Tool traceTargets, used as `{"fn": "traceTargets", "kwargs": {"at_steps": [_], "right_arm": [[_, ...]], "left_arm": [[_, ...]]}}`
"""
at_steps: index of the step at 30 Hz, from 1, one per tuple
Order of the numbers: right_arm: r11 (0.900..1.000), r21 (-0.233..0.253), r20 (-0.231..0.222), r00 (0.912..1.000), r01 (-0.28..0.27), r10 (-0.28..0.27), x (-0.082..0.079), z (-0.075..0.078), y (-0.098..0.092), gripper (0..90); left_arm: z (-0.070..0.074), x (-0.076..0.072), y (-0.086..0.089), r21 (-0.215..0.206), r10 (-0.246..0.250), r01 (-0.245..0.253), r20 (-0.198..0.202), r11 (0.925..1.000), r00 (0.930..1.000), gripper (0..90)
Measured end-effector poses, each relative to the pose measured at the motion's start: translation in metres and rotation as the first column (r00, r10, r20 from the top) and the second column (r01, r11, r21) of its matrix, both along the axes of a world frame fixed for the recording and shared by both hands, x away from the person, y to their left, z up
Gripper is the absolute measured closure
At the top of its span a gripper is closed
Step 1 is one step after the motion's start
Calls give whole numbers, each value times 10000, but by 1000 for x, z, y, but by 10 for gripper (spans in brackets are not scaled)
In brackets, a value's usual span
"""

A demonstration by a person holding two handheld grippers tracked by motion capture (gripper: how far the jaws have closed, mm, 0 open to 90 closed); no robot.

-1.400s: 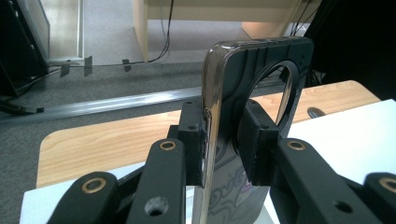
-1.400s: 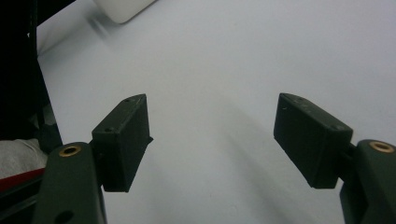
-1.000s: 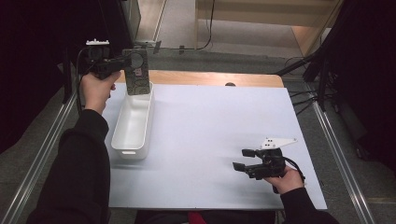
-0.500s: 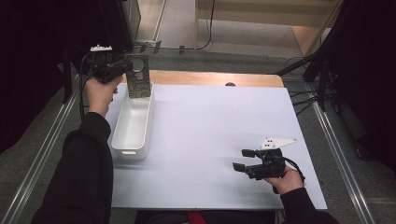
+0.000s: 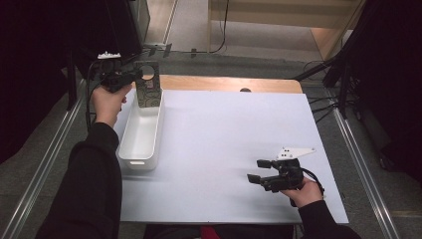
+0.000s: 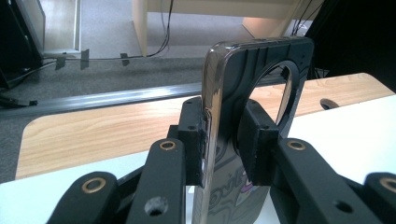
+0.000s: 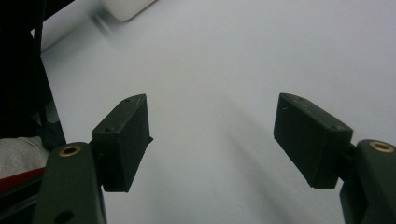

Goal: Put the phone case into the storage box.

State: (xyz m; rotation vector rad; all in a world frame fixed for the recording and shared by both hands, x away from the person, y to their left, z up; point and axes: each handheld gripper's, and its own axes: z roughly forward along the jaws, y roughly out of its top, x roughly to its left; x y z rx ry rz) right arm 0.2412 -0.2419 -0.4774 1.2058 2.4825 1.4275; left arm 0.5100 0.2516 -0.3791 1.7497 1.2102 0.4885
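Your left tongs (image 6: 224,140) pinch dark patterned case (image 6: 254,107) upright over bin (image 5: 141,133) at desk's (image 5: 224,139) far-left edge. Right tongs (image 7: 219,135) spread, desk middle bare.

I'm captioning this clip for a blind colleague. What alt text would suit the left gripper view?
The left gripper clamps a dark phone case upright between its two black jaws, the case's large round cut-out showing above them. Behind it lie a wooden table edge, a white mat and grey floor with cables.
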Motion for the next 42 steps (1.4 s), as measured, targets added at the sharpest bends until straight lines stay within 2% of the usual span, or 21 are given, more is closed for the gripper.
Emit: {"fn": "traceTargets", "kwargs": {"at_steps": [23, 34, 37, 42], "right_arm": [[10000, -62, -40, 10000, 10, -10, 0, -1, 1, 262], [10000, -65, -23, 10000, -25, 25, 1, -1, 1, 262], [10000, -65, -67, 10000, -44, 44, 0, -1, 1, 262], [10000, -60, -36, 10000, -54, 54, 1, -2, 1, 262]], "left_arm": [[-14, -3, -1, 91, -208, 209, -122, 9997, 9997, 717], [-22, -2, 1, 61, -171, 172, -261, 9998, 9995, 716], [-24, -2, 1, 228, -138, 143, -220, 9996, 9997, 715], [-26, -2, 2, 189, -116, 121, -241, 9997, 9996, 715]]}}
